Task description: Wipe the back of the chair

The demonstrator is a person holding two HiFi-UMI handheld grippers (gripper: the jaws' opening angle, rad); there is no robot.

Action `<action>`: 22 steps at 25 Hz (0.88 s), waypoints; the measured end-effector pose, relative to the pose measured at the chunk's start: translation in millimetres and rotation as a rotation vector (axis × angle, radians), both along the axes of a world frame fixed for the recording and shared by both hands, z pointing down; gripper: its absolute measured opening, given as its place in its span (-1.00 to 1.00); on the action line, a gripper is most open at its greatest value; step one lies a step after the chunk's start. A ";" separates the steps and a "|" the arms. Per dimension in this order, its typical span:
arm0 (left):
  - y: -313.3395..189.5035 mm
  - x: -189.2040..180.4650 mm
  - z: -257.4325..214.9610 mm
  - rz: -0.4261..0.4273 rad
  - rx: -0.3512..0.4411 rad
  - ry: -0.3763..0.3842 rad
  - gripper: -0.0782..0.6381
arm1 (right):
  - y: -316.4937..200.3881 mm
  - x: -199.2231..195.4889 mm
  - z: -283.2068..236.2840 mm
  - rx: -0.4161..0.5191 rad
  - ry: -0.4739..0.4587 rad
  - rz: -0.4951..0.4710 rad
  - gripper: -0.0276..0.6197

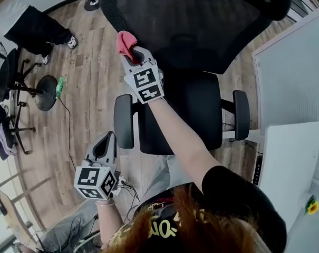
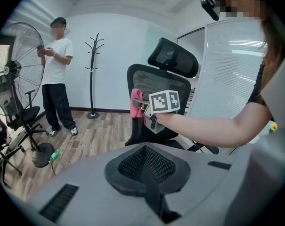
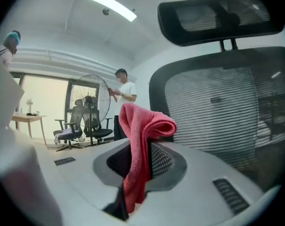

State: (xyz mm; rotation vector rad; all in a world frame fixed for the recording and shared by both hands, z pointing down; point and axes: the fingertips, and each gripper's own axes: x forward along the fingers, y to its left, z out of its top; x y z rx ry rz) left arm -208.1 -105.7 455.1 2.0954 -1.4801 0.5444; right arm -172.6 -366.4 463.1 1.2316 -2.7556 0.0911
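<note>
Starting the wipe, by my read. Black mesh office chair back (image 1: 201, 20) stands upright ahead. Right gripper (image 1: 132, 50) is at the back's left edge, seat side, clamped on a folded pink-red cloth (image 1: 126, 40). Cloth looks just beside the mesh; can't confirm contact.

Next move likely calls for pressing cloth onto the mesh and sweeping toward the back's right edge. Mesh probably gives, so light pressure.

Left gripper (image 1: 107, 141) hangs low, well short of the back, jaws together, nothing in them.

Around: grey partition panel (image 1: 293, 73) and white worktop (image 1: 286, 162) right of the back. Black floor fan (image 2: 15, 69), standing person (image 2: 55, 79) and black coat stand (image 2: 93, 74) off its left.

Black headrest (image 3: 222, 13) above the back could snag a sweep.
</note>
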 end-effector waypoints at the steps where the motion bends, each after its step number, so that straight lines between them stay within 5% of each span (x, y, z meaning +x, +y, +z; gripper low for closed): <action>1: -3.3 5.4 -0.3 0.015 0.002 0.001 -0.80 | 5.5 9.5 -8.3 0.020 -0.028 -0.005 -0.73; 6: -21.3 37.0 -1.5 0.097 0.010 0.030 -0.80 | 20.9 113.3 -35.1 0.115 -0.063 0.097 -0.73; 15: -44.1 88.6 5.3 0.215 0.000 0.041 -0.80 | 14.4 368.0 -7.6 0.100 0.047 0.589 -0.73; 22: -43.1 114.0 12.3 0.234 -0.017 0.039 -0.80 | -4.6 450.2 37.7 -0.015 0.112 0.724 -0.73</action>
